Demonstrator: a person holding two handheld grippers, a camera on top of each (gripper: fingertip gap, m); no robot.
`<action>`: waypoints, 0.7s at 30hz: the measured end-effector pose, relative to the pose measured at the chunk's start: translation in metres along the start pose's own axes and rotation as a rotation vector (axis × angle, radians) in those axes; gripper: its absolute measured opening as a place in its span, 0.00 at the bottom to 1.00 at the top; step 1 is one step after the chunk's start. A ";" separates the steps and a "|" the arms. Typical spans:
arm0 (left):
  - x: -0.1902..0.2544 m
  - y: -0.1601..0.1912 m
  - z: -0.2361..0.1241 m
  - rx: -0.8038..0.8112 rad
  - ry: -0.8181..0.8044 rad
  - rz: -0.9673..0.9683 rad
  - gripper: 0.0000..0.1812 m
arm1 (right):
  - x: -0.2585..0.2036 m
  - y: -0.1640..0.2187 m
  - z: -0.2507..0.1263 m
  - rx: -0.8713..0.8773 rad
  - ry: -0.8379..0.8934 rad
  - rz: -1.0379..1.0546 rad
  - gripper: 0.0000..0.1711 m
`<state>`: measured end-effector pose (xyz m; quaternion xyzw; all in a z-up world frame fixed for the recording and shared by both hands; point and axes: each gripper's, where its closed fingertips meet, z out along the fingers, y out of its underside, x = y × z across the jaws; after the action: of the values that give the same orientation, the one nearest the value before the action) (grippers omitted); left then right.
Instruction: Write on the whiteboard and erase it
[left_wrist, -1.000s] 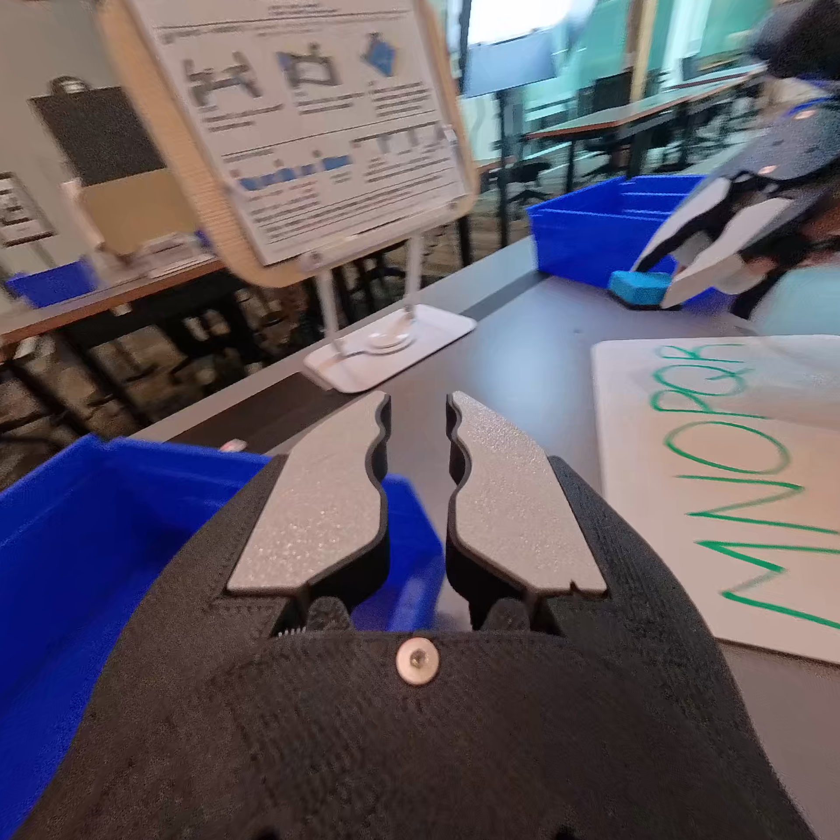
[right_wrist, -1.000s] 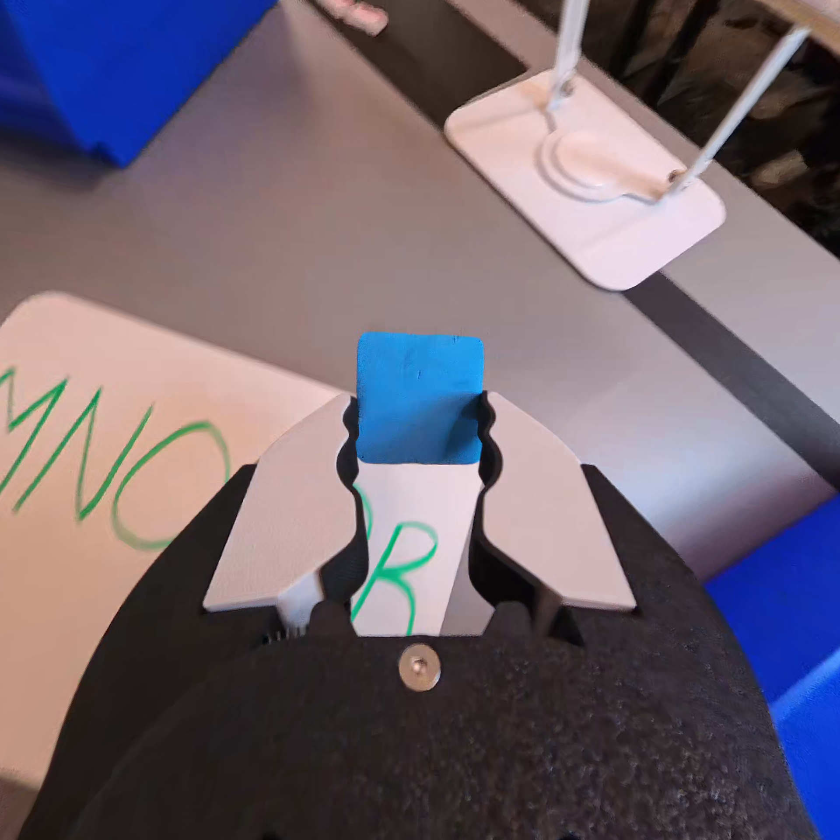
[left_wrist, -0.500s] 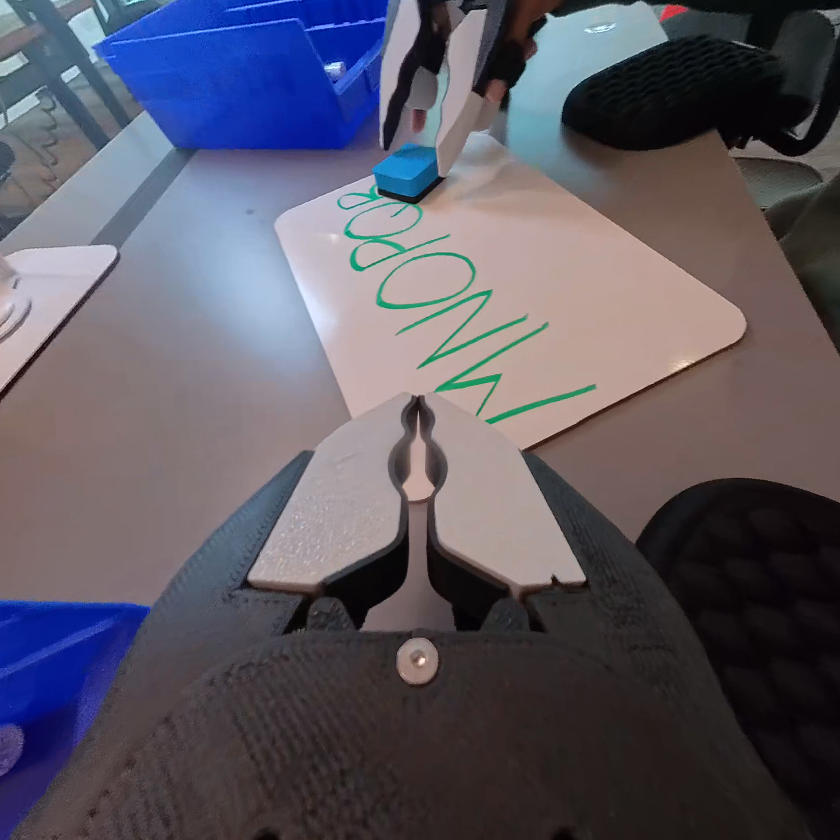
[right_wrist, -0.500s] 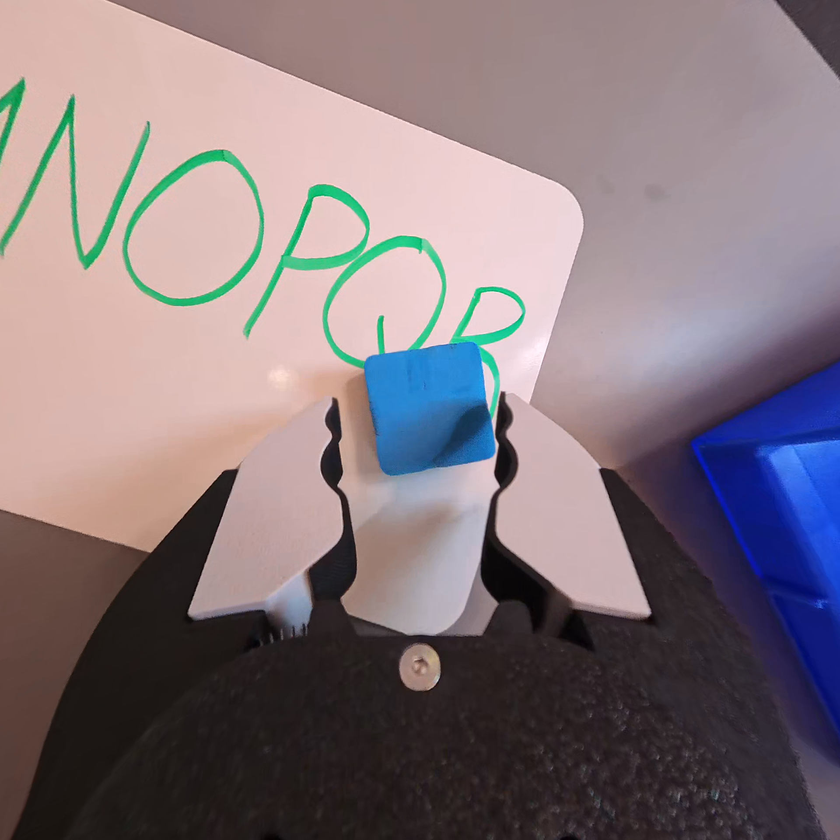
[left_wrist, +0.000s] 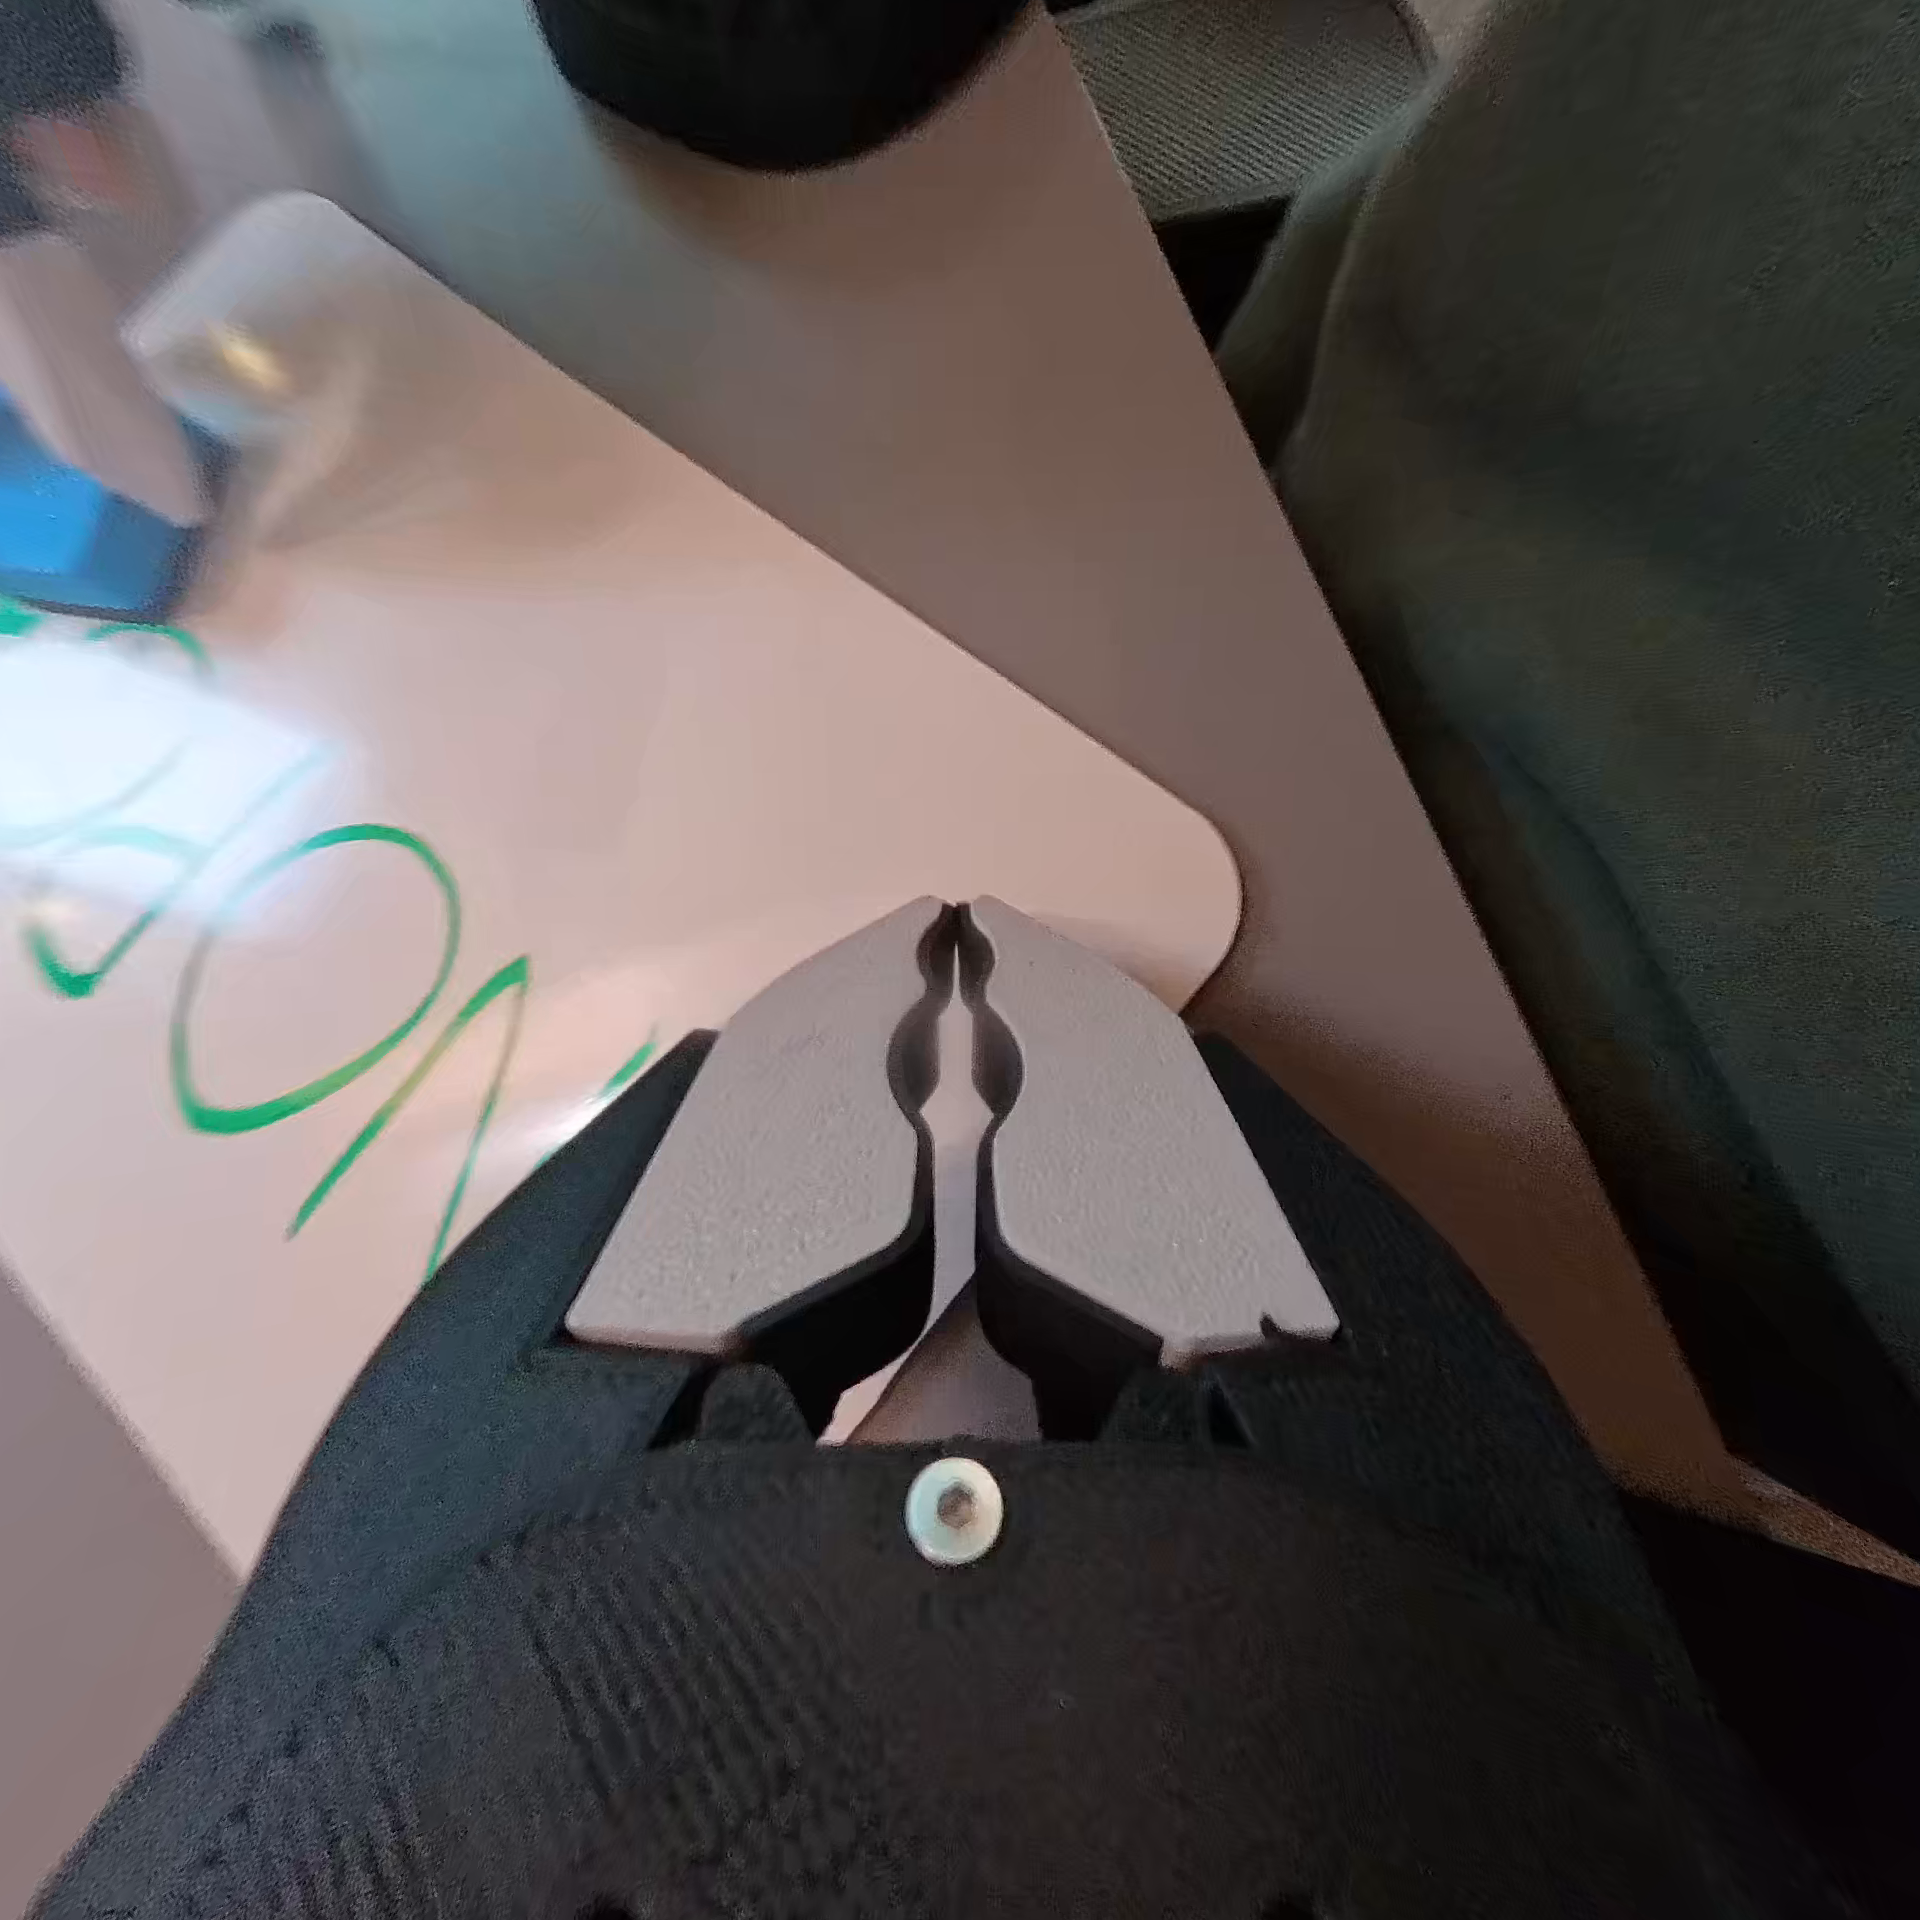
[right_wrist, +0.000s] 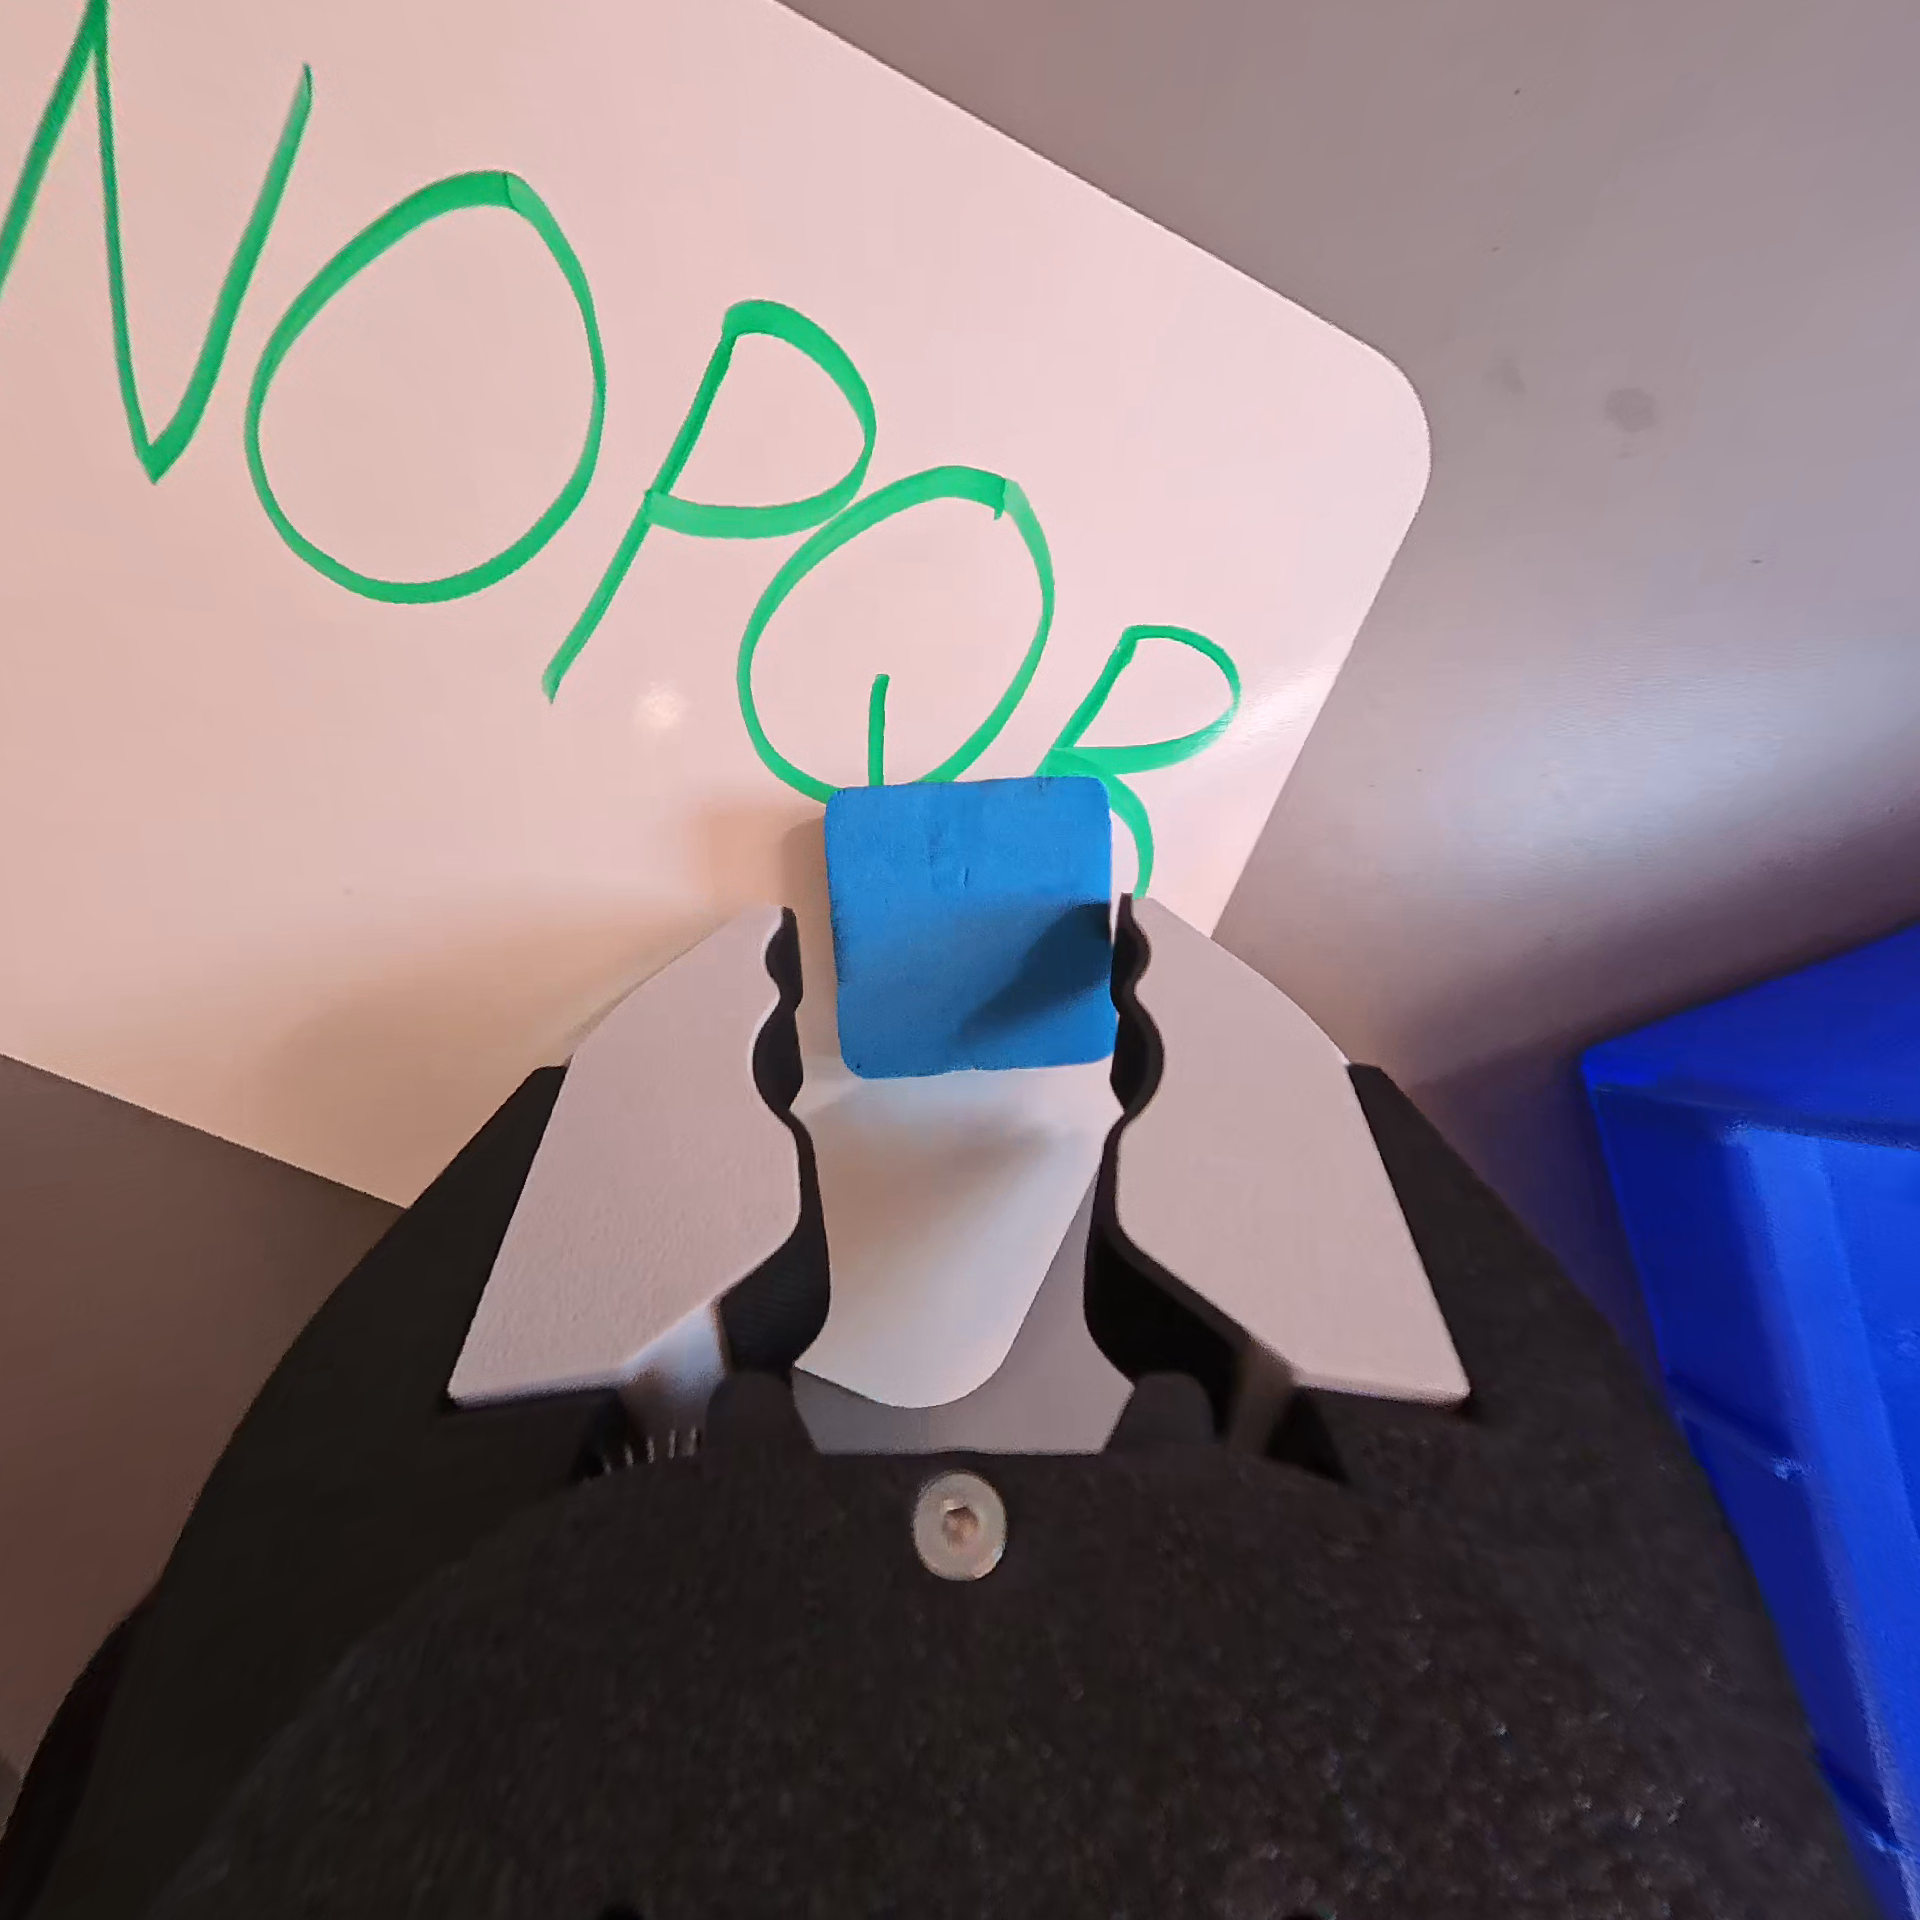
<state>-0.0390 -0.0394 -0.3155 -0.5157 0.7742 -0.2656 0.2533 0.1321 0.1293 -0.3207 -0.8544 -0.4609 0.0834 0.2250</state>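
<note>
My right gripper (right_wrist: 956, 914) is squeezing the blue eraser (right_wrist: 971, 925), which sits flat on the whiteboard (right_wrist: 644, 831) right at my fingertips. The green letters (right_wrist: 416, 395) start just ahead of the eraser and run away to my left, so I think I should wipe that way. My left gripper (left_wrist: 958, 914) is pinched closed and empty, over the board's near corner.

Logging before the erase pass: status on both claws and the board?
Left claw shut, empty, over whiteboard corner. Right claw shut on blue eraser, at end of green writing. Blue bin right of board, apart.
</note>
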 end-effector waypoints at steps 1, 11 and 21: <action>0.005 0.000 0.004 -0.022 0.037 -0.006 0.00 | 0.000 0.000 0.001 -0.006 -0.002 -0.002 0.33; 0.021 -0.007 0.020 -0.078 0.100 -0.025 0.00 | -0.003 0.004 0.001 -0.018 0.043 0.025 0.29; 0.022 -0.008 0.022 -0.082 0.095 -0.018 0.00 | -0.008 -0.013 0.011 -0.002 0.043 0.013 0.29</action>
<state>-0.0266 -0.0660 -0.3284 -0.5195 0.7908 -0.2601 0.1927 0.1139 0.1325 -0.3246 -0.8592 -0.4505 0.0661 0.2334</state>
